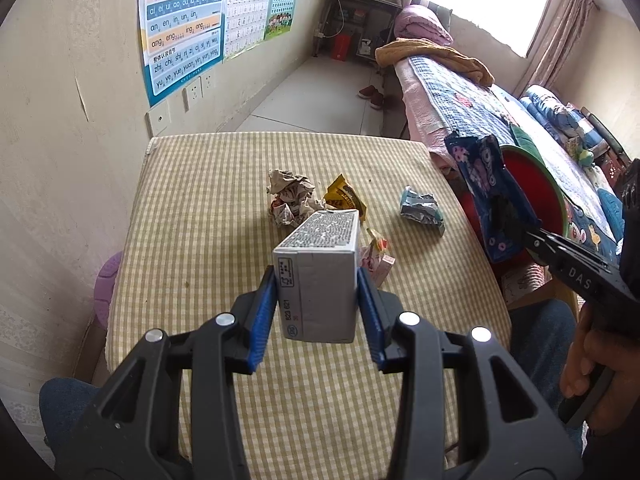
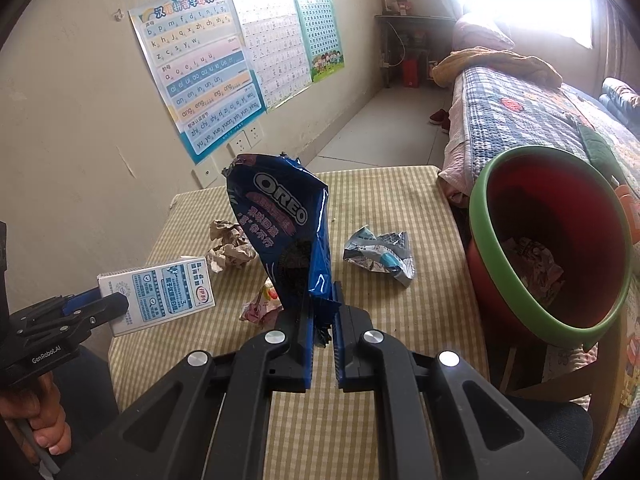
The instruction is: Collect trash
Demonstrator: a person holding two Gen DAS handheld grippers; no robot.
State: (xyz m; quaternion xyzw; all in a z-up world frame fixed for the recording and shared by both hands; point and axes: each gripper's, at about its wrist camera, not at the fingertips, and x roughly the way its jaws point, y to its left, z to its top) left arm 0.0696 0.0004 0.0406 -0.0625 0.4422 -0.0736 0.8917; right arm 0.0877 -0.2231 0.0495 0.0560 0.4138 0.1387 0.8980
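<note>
My left gripper (image 1: 318,280) is shut on a white milk carton (image 1: 318,276), lifted above the checked table (image 1: 200,208); the right wrist view shows this carton (image 2: 160,292) at the left. A blue Oreo wrapper (image 2: 280,224) stands upright from my right gripper (image 2: 322,312), which is shut on its lower edge. In the left wrist view the wrapper (image 1: 486,188) hangs in front of the red bin (image 1: 540,184). On the table lie crumpled brown paper (image 1: 290,196), a yellow wrapper (image 1: 344,196), a silver-blue wrapper (image 1: 422,210) and a pink packet (image 1: 378,262).
The red bin with a green rim (image 2: 500,264) stands tilted at the table's right edge, with some trash inside. A bed (image 2: 532,112) with a patterned quilt runs behind it. Posters (image 2: 208,64) cover the wall on the left. A purple stool (image 1: 106,284) sits left of the table.
</note>
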